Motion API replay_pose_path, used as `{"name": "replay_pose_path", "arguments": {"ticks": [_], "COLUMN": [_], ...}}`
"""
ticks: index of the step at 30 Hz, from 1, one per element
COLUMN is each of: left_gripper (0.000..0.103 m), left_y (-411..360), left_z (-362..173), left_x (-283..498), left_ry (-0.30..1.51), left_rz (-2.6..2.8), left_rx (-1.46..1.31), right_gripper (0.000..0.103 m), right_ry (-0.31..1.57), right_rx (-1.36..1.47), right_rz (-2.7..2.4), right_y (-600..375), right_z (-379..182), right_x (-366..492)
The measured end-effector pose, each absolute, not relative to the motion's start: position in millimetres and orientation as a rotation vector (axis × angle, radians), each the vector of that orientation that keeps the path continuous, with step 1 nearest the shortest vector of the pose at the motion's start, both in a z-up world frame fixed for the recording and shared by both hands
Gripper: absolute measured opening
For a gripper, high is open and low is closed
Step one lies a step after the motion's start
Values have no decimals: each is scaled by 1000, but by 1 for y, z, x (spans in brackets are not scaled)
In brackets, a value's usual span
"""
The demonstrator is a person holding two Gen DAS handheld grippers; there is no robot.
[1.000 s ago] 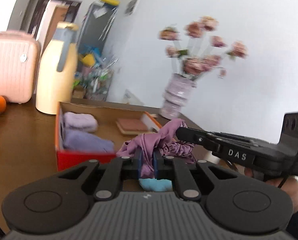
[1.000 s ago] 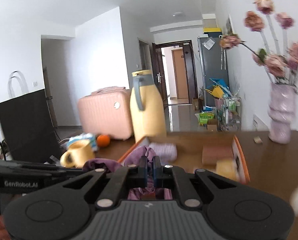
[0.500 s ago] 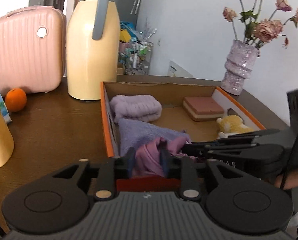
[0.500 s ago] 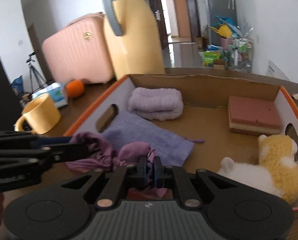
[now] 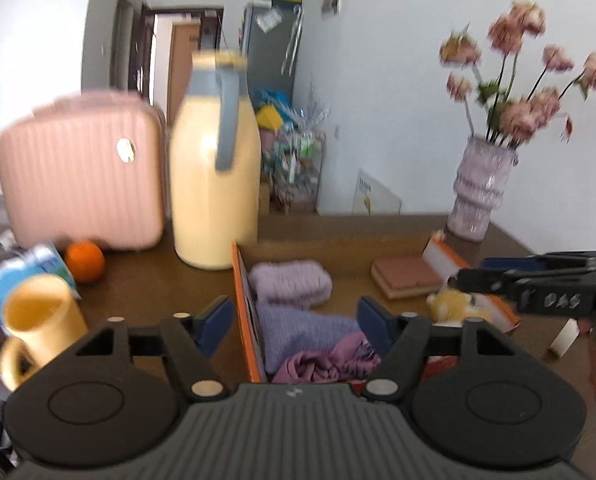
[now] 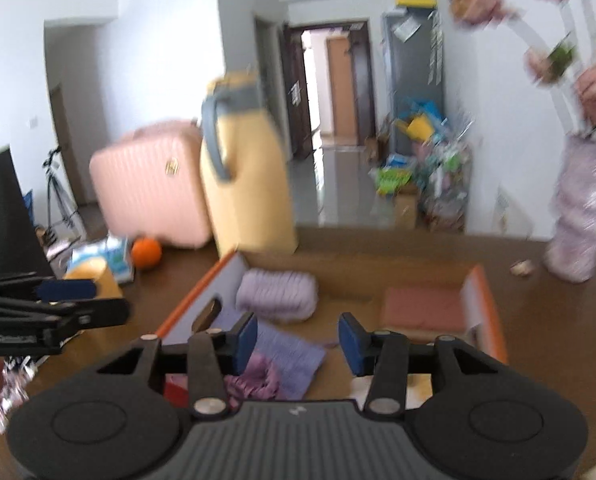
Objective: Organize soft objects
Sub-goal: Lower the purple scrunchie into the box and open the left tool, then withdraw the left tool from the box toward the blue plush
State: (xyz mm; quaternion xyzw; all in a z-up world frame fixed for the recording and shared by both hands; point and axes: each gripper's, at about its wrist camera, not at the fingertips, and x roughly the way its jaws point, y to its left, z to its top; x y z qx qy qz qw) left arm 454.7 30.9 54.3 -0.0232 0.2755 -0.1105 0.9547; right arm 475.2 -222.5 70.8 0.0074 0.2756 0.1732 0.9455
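Note:
A crumpled purple cloth (image 5: pixel 326 364) (image 6: pixel 254 376) lies in the near corner of the orange-edged cardboard box (image 5: pixel 242 312) (image 6: pixel 486 304), on a flat lilac cloth (image 5: pixel 298 332) (image 6: pixel 290 352). My left gripper (image 5: pixel 296 320) hovers above it with jaws opening, pads clear of the cloth. My right gripper (image 6: pixel 296 340) also has jaws opening, nothing pressed between them. Inside the box are a rolled lilac towel (image 5: pixel 290 282) (image 6: pixel 276 294), a pink sponge (image 5: pixel 406 276) (image 6: pixel 422 310) and a yellow plush toy (image 5: pixel 452 304).
On the brown table (image 5: pixel 146 292) stand a yellow jug (image 5: pixel 214 188) (image 6: pixel 246 176), a pink case (image 5: pixel 80 172) (image 6: pixel 150 200), an orange (image 5: pixel 84 260) (image 6: pixel 146 252), a yellow mug (image 5: pixel 38 320), a blue carton (image 5: pixel 26 268) and a vase of flowers (image 5: pixel 482 188) (image 6: pixel 582 208).
Both grippers let go of the purple cloth, which now lies in the box corner. Their jaws have spread apart and both have drawn back from the box.

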Motion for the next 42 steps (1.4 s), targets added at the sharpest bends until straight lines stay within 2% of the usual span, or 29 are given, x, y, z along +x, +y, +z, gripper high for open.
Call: {"name": "replay_pose_path", "arguments": {"ticks": [2,7,9,10,19,22,34,37,42], "left_gripper": [77,82,84,84,86,87,93,93,92], "left_y": [32,27,22,20,15,18,38,45,51], "left_z": [73,95,97,99,102,98,7,-13,-28], "left_x": [437,393,376,368,327,312,159,145,147], "left_ry": [516,426,393,371,302,301,328,420,474], "left_rz": [-213,-177,-167,-163,-147,-135,-146,-174,-148], "left_rx": [-41,-7,8,17,18,4,-54,-55,-70], "right_gripper": [59,67,77,78,80,81,82,82,82], "right_ry": [526,439,407,391,316,341,422,522,542], "right_rx": [7,16,1,-10,-1,2,52,64,51], "right_rz": [321,283,274,264,234,249,312,339,303], "right_y": [-236,-264,-268,-269,-276,-278,-273,-267,-261], "right_z": [90,116,118,118,114,102,4,-20,-29], "right_x": [459,409,392,384,339,316,151,132,134]}}
